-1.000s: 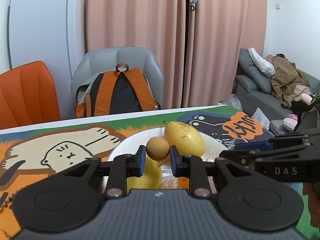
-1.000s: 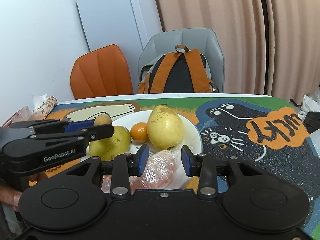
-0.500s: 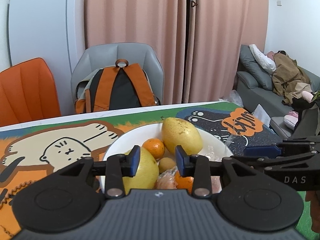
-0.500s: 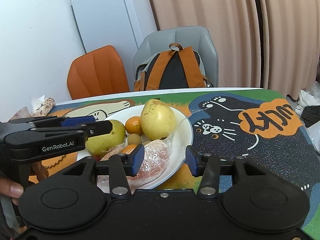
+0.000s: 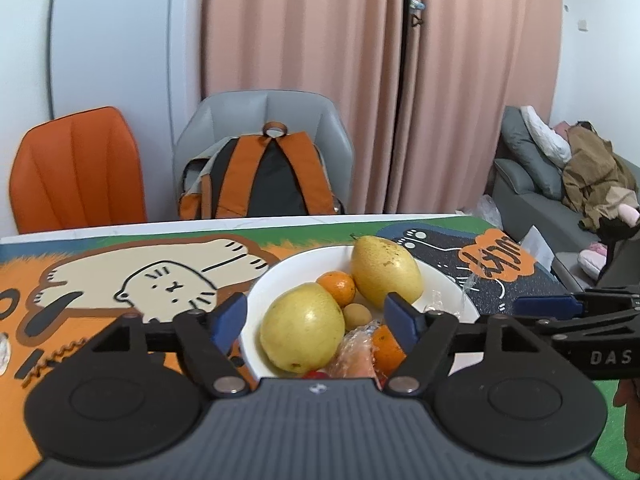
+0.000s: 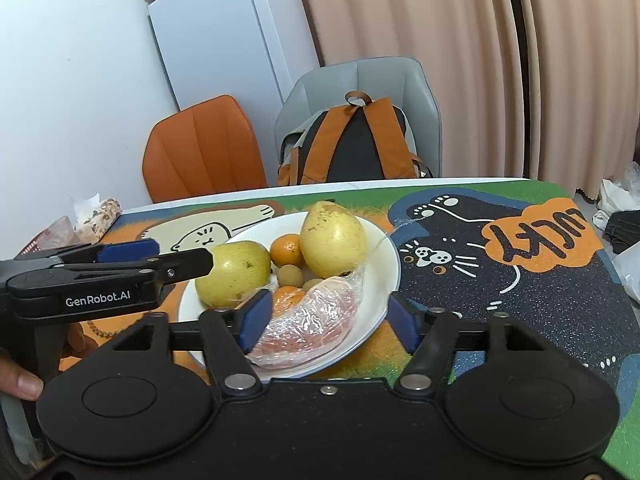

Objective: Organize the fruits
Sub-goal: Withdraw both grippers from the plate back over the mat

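Both pairs of fingers are being opened over the white plate (image 6: 390,280), and nothing is being pressed by either. Between the spreading blue pads (image 5: 230,314) of the left gripper (image 5: 316,314), only the fruit lying in the plate is being seen. The right gripper (image 6: 326,316) is being held above the plastic-wrapped fruit piece (image 6: 316,322), whose wrap is lying just beside one pad (image 6: 256,314); contact cannot be told. The plate is being carried by a cartoon table mat (image 6: 500,280). Two yellow pears (image 5: 386,270) (image 5: 302,326), an orange (image 5: 337,286) and a small brown round fruit (image 5: 357,314) are being kept together in it, touching one another.
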Tool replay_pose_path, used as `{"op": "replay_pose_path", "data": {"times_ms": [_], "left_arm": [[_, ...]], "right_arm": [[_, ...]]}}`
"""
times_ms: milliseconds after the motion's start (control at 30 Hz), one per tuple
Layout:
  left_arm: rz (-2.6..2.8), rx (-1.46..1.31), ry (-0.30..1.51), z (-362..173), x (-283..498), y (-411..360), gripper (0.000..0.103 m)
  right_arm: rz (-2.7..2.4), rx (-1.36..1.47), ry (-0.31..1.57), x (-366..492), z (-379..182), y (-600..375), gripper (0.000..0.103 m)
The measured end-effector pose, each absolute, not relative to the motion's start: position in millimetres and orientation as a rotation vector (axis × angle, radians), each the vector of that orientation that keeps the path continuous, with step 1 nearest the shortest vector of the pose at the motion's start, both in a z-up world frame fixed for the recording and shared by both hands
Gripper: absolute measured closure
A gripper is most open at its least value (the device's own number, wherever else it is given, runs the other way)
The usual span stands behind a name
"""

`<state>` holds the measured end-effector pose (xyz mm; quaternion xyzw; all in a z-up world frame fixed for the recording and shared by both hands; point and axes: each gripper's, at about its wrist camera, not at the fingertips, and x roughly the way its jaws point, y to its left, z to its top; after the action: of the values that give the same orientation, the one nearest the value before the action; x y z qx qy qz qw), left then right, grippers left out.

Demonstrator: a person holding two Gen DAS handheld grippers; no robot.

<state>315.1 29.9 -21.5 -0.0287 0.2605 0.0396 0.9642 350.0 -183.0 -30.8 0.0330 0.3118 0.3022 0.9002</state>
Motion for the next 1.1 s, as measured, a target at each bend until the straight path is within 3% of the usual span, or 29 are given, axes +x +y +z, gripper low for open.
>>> {"op": "replay_pose_path", "data": {"times_ms": [100,167,333,667,1100], "left_arm": [[0.084,-0.087,0.532,-18.4,307.8,32.4,0.022],[0.087,-0.099,0.539,-16.3,303.5,33.2,0.013],[0.094,-0.117,0.549,-11.7,294.3,32.6,0.009],[0.092,-0.135,0.560,5.0,267.5,30.7,0.000],[0.113,-0.152,0.555,18.5,226.9,27.0,0.000]], "right_arm": [[0.622,0.075,0.634,344.5,-26.1,-184.7,0.021],[0.619,0.078,0.623,340.6,-22.8,-186.1,0.015],[0.609,0.079,0.601,329.9,-13.1,-189.1,0.000],[0.604,0.094,0.615,311.3,-1.4,-197.7,0.000],[0.629,0.089,0.576,273.6,20.7,-207.0,0.000]]}}
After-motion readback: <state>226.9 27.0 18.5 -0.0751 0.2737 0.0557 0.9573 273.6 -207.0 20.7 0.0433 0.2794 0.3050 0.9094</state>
